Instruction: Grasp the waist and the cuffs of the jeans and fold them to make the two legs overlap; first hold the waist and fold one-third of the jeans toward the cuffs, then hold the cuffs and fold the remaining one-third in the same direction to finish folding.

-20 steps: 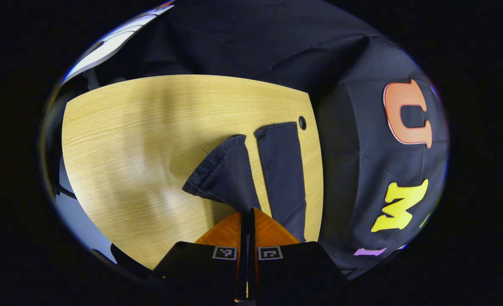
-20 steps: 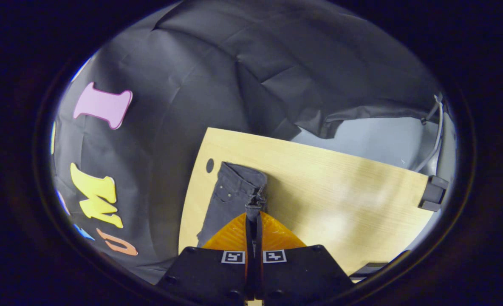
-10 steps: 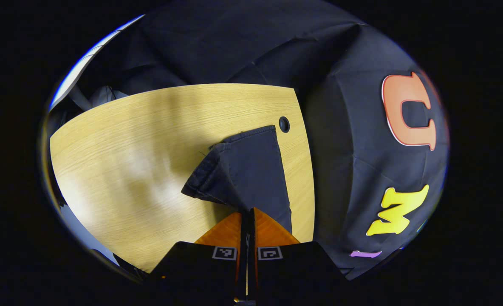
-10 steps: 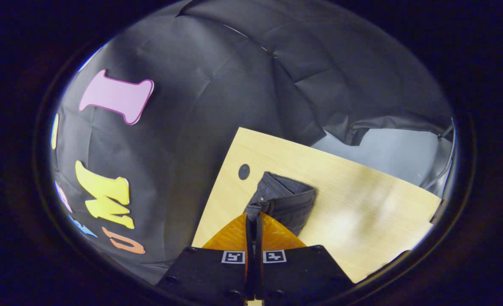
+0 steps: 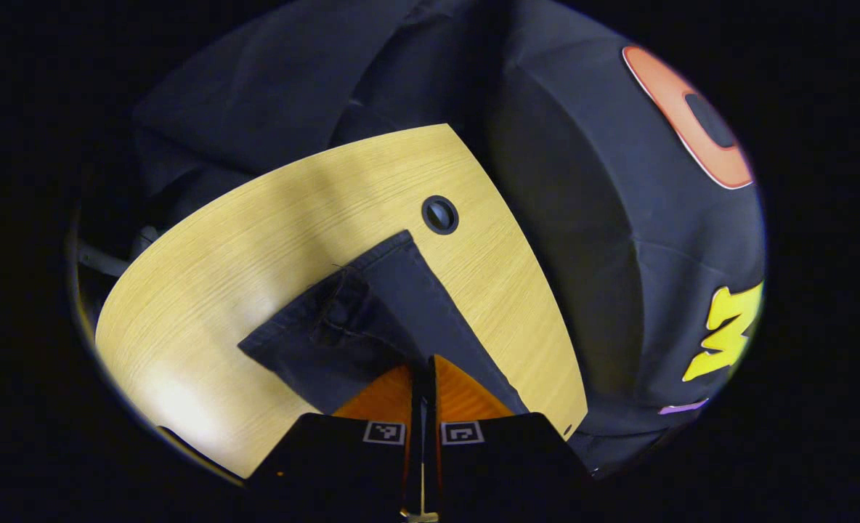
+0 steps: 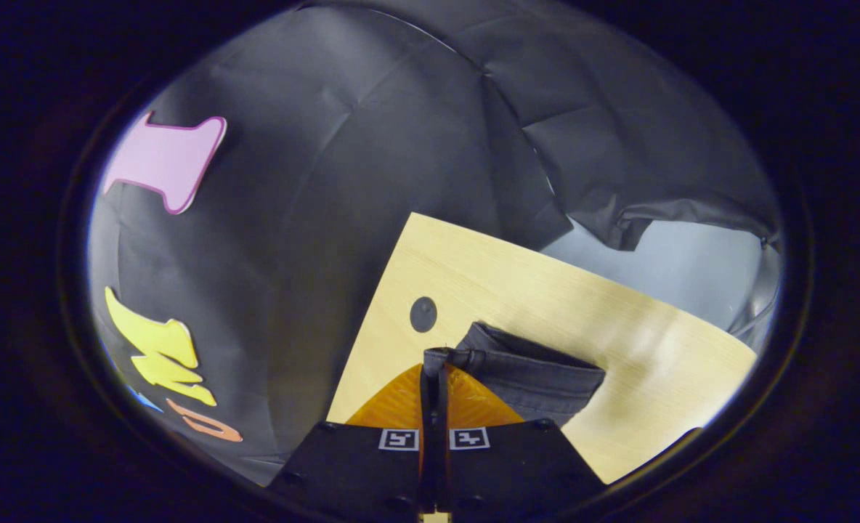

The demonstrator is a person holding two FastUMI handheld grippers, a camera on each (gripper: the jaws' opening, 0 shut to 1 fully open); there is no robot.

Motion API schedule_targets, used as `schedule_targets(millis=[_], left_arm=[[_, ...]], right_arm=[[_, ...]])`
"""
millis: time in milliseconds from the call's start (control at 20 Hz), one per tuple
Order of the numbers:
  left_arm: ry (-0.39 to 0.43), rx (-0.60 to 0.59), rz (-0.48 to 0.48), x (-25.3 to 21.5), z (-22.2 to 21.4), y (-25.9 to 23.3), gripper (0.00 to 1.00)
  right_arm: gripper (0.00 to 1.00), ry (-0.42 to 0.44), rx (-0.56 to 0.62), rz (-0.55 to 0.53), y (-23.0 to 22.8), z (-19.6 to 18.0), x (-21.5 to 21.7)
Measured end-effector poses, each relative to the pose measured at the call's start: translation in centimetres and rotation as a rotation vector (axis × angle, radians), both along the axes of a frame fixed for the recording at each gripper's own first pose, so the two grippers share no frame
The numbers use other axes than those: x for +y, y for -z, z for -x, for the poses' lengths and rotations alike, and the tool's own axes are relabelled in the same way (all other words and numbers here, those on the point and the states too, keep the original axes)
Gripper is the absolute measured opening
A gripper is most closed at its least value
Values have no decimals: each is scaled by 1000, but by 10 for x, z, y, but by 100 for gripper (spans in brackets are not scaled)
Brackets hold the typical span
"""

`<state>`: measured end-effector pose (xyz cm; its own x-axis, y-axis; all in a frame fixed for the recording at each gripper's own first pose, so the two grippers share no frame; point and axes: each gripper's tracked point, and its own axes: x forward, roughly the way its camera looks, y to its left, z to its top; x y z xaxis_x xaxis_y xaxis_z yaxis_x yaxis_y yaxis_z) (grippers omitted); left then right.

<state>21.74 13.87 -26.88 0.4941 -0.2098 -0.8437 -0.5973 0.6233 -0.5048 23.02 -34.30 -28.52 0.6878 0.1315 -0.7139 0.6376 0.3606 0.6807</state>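
Note:
Dark grey jeans (image 5: 372, 319) lie on the wooden table (image 5: 256, 240), one leg laid over the other, the cuffs pointing toward a round cable hole (image 5: 440, 215). My left gripper (image 5: 423, 367) is shut on the leg cloth near the cuffs. In the right gripper view the jeans' waist (image 6: 532, 370) lies bunched on the table (image 6: 546, 290), and my right gripper (image 6: 433, 363) is shut on the waistband's corner. Both pinched edges are hidden between the fingers.
The cable hole (image 6: 423, 314) sits just beyond the waist in the right gripper view. The table's edge runs close to the black cloth wall (image 5: 582, 218) on that side. Bare wood stretches away from the jeans on the other side.
Both grippers carried the lifted leg and waist corner across onto the other leg and came down. The two legs, apart one second ago, now overlap. Both cameras sit closer to the table.

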Motion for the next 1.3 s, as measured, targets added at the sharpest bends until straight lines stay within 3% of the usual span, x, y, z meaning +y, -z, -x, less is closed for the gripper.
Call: schedule_targets(millis=[300, 450, 500, 550, 600, 650, 700, 800, 950, 1000, 1050, 1200, 1300], left_arm=[[70, 10, -50, -2, -34, 26, 5], [52, 59, -96, 11, -33, 41, 17], [48, 55, -105, 14, -36, 39, 13], [55, 45, -102, 14, -38, 35, 24], [60, 37, -96, 13, -40, 28, 46], [58, 27, -100, 14, -42, 21, 67], [55, 19, -105, 14, -44, 13, 91], [54, 19, -117, 12, -45, -3, 100], [72, -40, -128, 2, -40, -28, 100], [88, -66, -149, 0, -48, -34, 100], [116, -97, -177, -2, -46, -45, 100], [249, -225, -313, -17, -27, -92, 99], [320, -317, -421, -29, -13, -120, 99]], right_arm=[[0, 9, 36, 7, 38, -21, -2], [1, 26, 64, 26, 50, -29, -2], [0, 24, 67, 32, 52, -30, 1], [0, 18, 71, 44, 52, -31, 0], [10, 11, 72, 53, 51, -30, 1], [10, 8, 61, 57, 47, -30, 1], [16, 8, 60, 61, 47, -32, 3], [27, 9, 40, 50, 36, -31, 8], [35, -21, 32, 97, 25, -19, 11], [45, -36, 32, 128, 22, -14, 11], [35, -56, 2, 158, 13, -12, 11], [96, -159, -28, 336, -16, 16, 17], [96, -225, -65, 442, -35, 39, 26]])
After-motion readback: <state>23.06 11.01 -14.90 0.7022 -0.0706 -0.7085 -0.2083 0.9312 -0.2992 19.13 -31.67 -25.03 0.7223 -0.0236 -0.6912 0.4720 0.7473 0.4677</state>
